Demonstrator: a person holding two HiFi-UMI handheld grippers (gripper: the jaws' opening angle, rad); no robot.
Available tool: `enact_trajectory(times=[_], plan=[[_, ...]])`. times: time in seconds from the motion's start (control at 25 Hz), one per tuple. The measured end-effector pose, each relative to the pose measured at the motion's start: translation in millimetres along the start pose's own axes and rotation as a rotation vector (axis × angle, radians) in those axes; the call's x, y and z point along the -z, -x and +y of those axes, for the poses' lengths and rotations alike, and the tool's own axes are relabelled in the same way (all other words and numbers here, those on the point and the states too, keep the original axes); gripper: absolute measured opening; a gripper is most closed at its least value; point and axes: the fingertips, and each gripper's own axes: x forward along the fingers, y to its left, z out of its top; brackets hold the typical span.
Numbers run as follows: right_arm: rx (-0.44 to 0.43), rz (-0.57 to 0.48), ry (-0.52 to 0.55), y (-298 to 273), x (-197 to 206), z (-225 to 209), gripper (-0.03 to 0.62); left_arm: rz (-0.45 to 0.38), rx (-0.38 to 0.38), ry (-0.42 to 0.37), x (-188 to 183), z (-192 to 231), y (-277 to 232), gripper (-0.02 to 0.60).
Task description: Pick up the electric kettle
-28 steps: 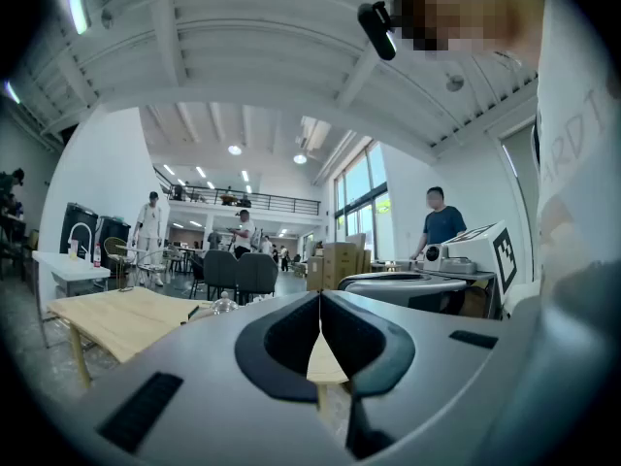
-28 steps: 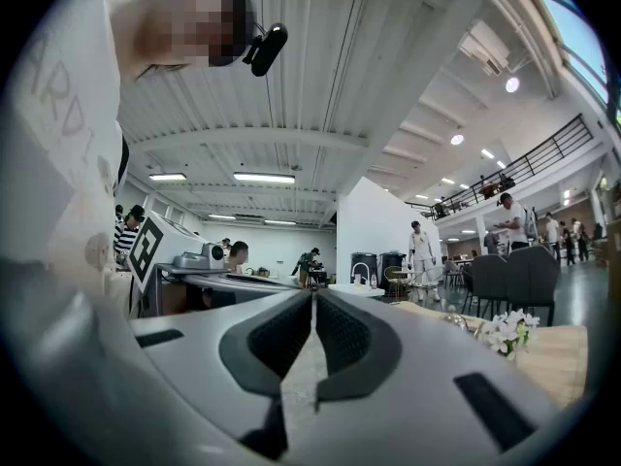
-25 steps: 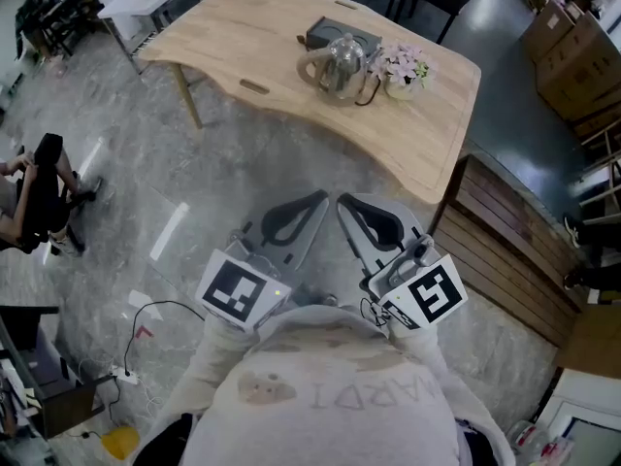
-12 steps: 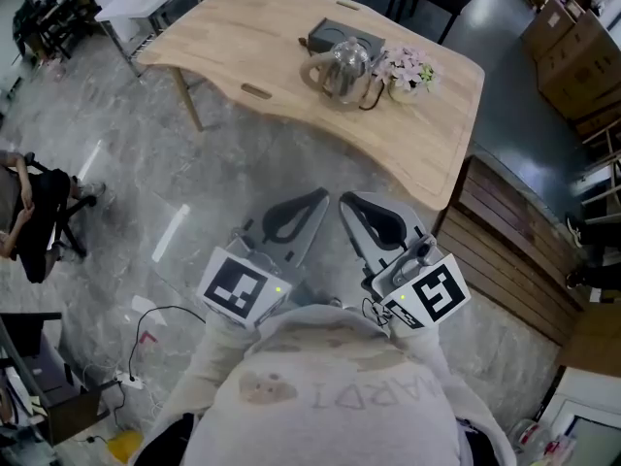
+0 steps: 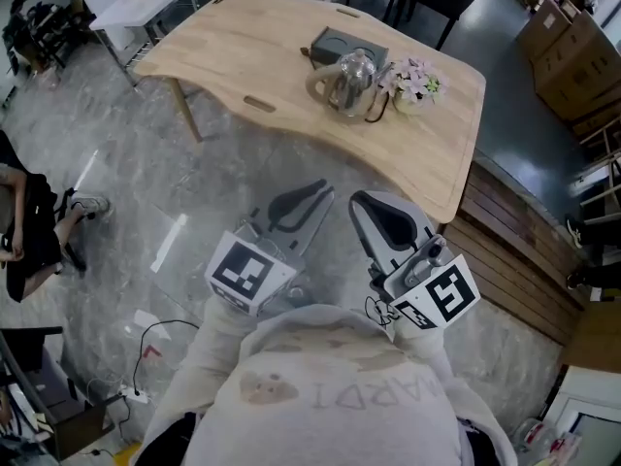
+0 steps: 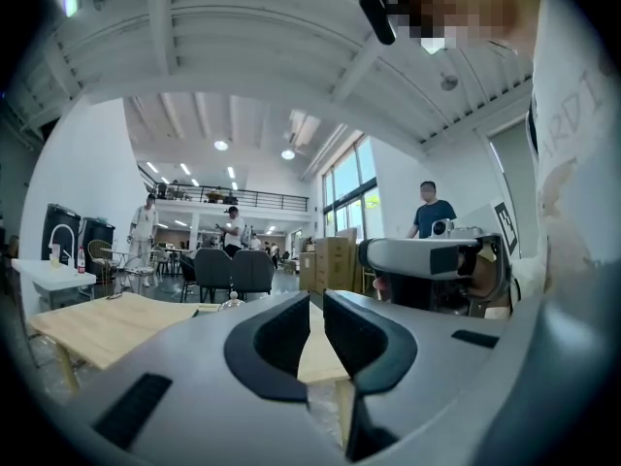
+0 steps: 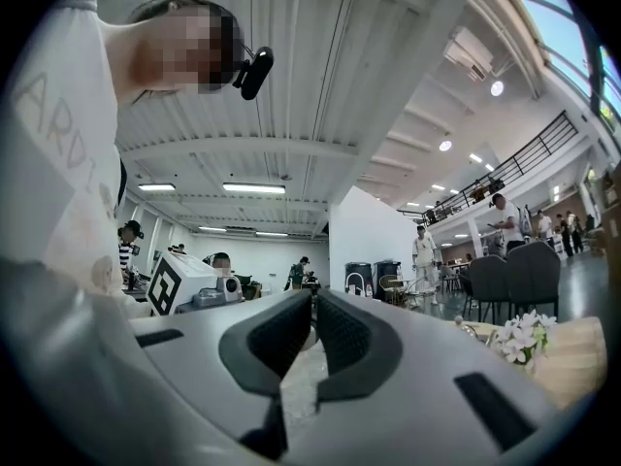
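While the grey left gripper [image 5: 321, 192] and grey right gripper [image 5: 357, 200] were both clenched empty, the clear glass electric kettle [image 5: 347, 78] sat well apart on the pale wooden table [image 5: 243, 56], whole only in the head view.

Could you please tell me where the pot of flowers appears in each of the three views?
Head view: the flowers stand upper right of centre, just right of the glass kettle.
Left gripper view: not in it.
Right gripper view: the flowers are low at the right edge.
Shared landmark: the wooden table, seen lower left in the left gripper view and behind the flowers in the right gripper view.
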Motion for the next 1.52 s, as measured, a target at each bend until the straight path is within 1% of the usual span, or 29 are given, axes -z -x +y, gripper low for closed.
enact_trajectory(times=[0.16,0.28,0.48,0.64,1.12,1.52], plan=[[0.010,-0.008,0.016,-17,-1,3,0.028,0.015,0.039,-0.020,2,14,-1,0.055],[0.024,-0.016,0.022,-24,-3,2,0.028,0.022,0.053,-0.022,6,25,-3,0.072],[0.051,-0.011,0.005,-29,0,-3,0.028,0.037,0.064,0.009,18,38,-8,0.095],[0.060,-0.007,0.008,-34,1,-13,0.028,0.054,0.056,0.022,29,57,-20,0.110],[0.021,-0.027,-0.001,-72,3,-63,0.028,0.126,0.029,0.029,54,114,-63,0.147],[0.027,-0.006,-0.026,-99,13,-117,0.028,0.174,0.019,0.044,77,163,-109,0.169]])
